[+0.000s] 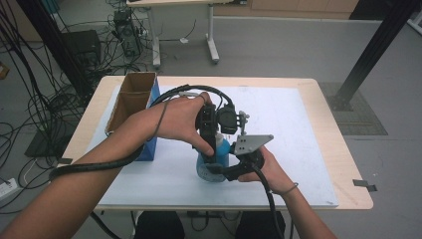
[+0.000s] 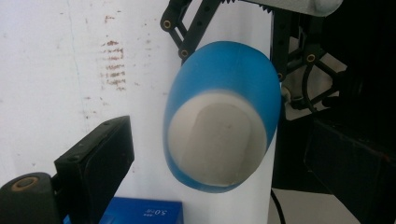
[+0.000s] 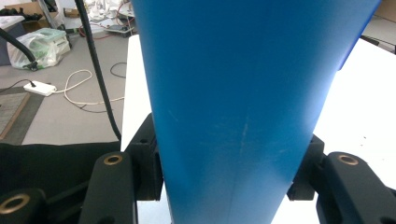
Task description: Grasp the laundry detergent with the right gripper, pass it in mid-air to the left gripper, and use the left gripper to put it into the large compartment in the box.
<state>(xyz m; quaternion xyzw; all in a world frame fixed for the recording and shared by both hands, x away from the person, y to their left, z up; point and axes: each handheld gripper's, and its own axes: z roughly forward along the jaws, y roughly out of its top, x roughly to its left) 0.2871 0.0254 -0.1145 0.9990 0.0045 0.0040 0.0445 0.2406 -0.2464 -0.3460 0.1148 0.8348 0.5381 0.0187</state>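
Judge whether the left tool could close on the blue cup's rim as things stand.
Probably yes: the left tool hangs over the cup, pads either side of it, while the right tool clamps its wall.

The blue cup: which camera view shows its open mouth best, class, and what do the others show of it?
The left gripper view: it looks straight into the blue cup, showing its whole rim and pale inside. The right gripper view shows its blue outer wall, pressed between the right tongs. In the high view it is small, partly hidden by hands.

Blue cup [image 1: 219,152] upright on table
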